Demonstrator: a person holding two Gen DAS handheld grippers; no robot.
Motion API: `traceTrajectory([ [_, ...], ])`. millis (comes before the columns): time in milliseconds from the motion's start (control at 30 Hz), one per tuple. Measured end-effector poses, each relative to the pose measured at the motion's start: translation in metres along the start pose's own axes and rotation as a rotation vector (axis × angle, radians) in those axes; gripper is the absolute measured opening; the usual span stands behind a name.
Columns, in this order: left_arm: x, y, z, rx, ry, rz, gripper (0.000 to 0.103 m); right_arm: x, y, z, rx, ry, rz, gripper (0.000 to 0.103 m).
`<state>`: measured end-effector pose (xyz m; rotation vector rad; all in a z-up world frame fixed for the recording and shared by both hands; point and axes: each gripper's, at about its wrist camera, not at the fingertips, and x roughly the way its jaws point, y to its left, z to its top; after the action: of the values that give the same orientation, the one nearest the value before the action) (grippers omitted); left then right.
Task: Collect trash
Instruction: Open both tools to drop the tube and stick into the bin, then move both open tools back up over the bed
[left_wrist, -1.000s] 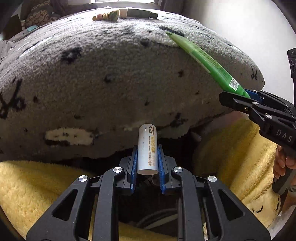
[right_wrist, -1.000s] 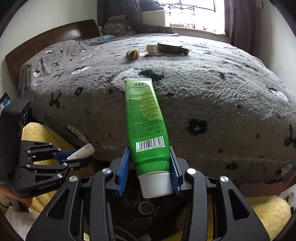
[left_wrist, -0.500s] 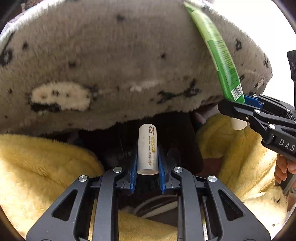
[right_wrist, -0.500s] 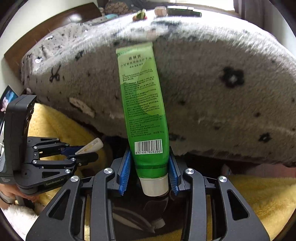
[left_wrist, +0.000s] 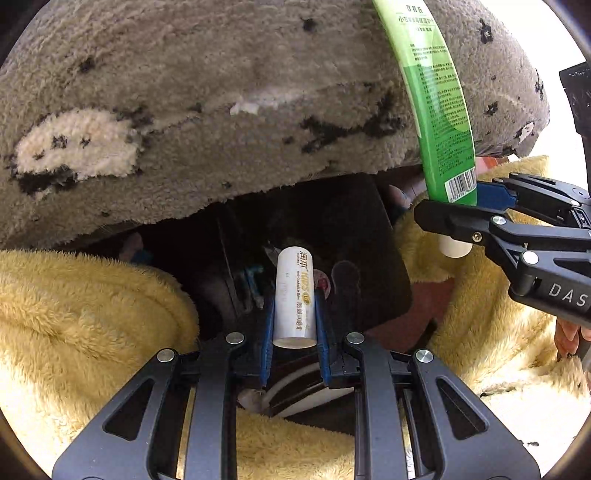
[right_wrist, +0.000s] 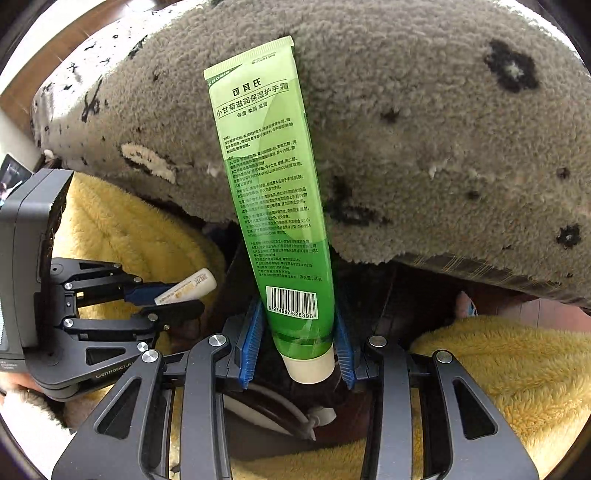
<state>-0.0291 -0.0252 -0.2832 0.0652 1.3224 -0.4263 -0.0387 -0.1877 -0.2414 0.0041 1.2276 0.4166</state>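
Bed (right_wrist: 443, 129), covered in a grey fleece spread with black marks, fills the far half of both views; its near edge overhangs a dark gap. Yellow fleece blanket (left_wrist: 92, 314) lies bunched to the left and right of that gap, on the near side.

Bin (left_wrist: 369, 240), a dark open container, sits in the gap between the two folds of blanket, directly below both tongs; small items lie inside it, too dim to identify; a pale curved rim shows at its near side under the tongs.

Right tongs (right_wrist: 297, 343) are clenched on the green tube (right_wrist: 273, 192) close to its white cap; cap points down toward the bin, crimped end points up and away against the bed edge; long axis near upright, leaning slightly left at the top. Left tongs (left_wrist: 293, 325) are clenched on the small white tube (left_wrist: 294, 295) at its lower end; long axis likewise near upright, free end pointing away over the bin's dark interior.

Governing relation, as a judgement: both pieces of trash hang above the bin mouth, the white tube nearer its centre, the green tube toward its right side as the left view shows it (left_wrist: 436, 110); the left hand therefore appears the better placed. A release should drop each item in end-first; the green tube's length gives some risk of catching the rim or blanket.
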Motion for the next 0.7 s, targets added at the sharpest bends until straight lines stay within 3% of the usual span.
traceTrajectory([
  [133,-0.002,0.001,-0.001,-0.011,-0.002,-0.004,0.029,0.004,0.002,0.001,0.003,-0.002,-0.004,0.039],
  [233,-0.002,0.004,-0.001,-0.019,-0.004,-0.004,0.037,0.004,0.001,0.003,0.01,-0.002,-0.008,0.049],
  [500,-0.006,0.008,-0.001,-0.029,-0.02,0.001,0.046,-0.002,-0.002,0.006,0.019,-0.021,-0.025,0.053],
  [700,-0.024,0.004,0.005,-0.018,-0.06,0.019,0.062,-0.017,-0.007,0.011,0.028,-0.077,-0.072,0.053],
])
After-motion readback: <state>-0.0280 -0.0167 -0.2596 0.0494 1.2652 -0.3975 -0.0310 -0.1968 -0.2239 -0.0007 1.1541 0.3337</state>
